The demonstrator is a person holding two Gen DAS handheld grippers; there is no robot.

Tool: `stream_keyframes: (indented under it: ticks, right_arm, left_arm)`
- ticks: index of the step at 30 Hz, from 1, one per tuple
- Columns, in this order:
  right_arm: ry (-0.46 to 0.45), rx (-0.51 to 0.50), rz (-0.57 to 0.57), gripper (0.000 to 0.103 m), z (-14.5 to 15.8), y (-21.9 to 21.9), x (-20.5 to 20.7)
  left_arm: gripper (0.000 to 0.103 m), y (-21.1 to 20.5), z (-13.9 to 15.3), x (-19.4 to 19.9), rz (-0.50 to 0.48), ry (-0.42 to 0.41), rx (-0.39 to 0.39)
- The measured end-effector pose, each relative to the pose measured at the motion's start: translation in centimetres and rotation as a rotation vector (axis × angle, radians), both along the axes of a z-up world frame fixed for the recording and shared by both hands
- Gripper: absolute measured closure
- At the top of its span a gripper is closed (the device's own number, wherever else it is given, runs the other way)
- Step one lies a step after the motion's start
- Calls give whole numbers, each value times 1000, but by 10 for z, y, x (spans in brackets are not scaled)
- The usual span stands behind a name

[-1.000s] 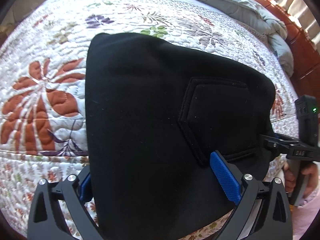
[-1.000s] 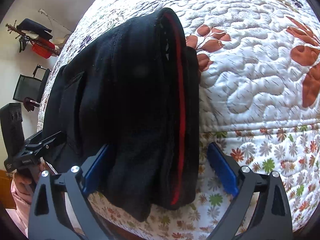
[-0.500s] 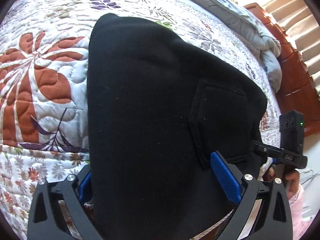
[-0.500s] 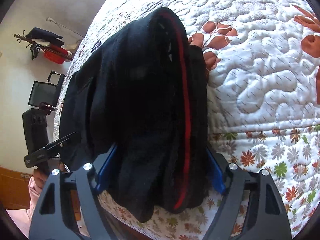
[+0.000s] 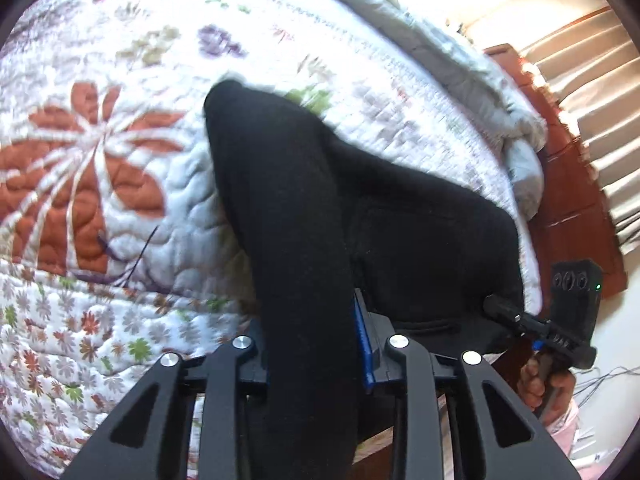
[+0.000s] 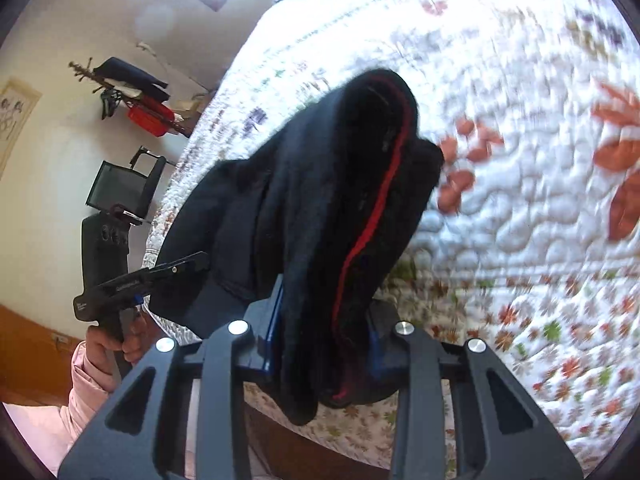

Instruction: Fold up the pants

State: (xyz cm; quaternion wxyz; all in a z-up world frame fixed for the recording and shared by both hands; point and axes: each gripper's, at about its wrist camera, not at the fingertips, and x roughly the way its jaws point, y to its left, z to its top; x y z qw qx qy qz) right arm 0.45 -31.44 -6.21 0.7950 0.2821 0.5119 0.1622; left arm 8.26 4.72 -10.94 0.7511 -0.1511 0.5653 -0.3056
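The folded black pants (image 5: 296, 216) lie on the floral quilt (image 5: 100, 168) at the bed's near edge. My left gripper (image 5: 308, 340) is shut on one bunched end of them, lifted off the quilt. My right gripper (image 6: 324, 340) is shut on the other end, where a red stripe (image 6: 372, 216) runs along the fabric. The pants (image 6: 320, 184) sag between the two grippers. The right gripper also shows at the right of the left wrist view (image 5: 504, 312). The left gripper shows at the left of the right wrist view (image 6: 192, 264).
A grey duvet (image 5: 472, 76) is heaped at the far side of the bed next to a wooden headboard (image 5: 568, 200) and curtains. A wall, a chair (image 6: 124, 188) and a rack with a red bag (image 6: 148, 116) stand beyond the bed's left side.
Both grippers have closed on the ends of the pants and lifted them. The fabric has bunched into a narrow band between each pair of fingers. Both views are motion-blurred.
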Motion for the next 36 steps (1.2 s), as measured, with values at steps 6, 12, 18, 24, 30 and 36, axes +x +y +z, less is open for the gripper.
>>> stream_keyframes:
  ticks: [6,12,18,24,30,36]
  right_arm:
    - [-135,-111,3,71,62,-25,20]
    - [-200,-162,-34,71,80,-51,91]
    - [-116,-159,-57,71,25,-73,158]
    - [11,-133,-69,57,-58,-86,172]
    - [-37,39,-82,51,-99,-108,152]
    - [-48,18,-126,36,-80,-109,133]
  left_arm:
    - [74,-28,54,21,-8,-122,-78]
    - [74,-70,78,85,7,-230,-84]
    - [73,-94,44,135,17,-204,-8]
    - [65,-96,-20,146,5,-124,78]
    - [49,-81,-45,146,-4,-105,66]
    - [34,-75,-31,131,60,-128,122]
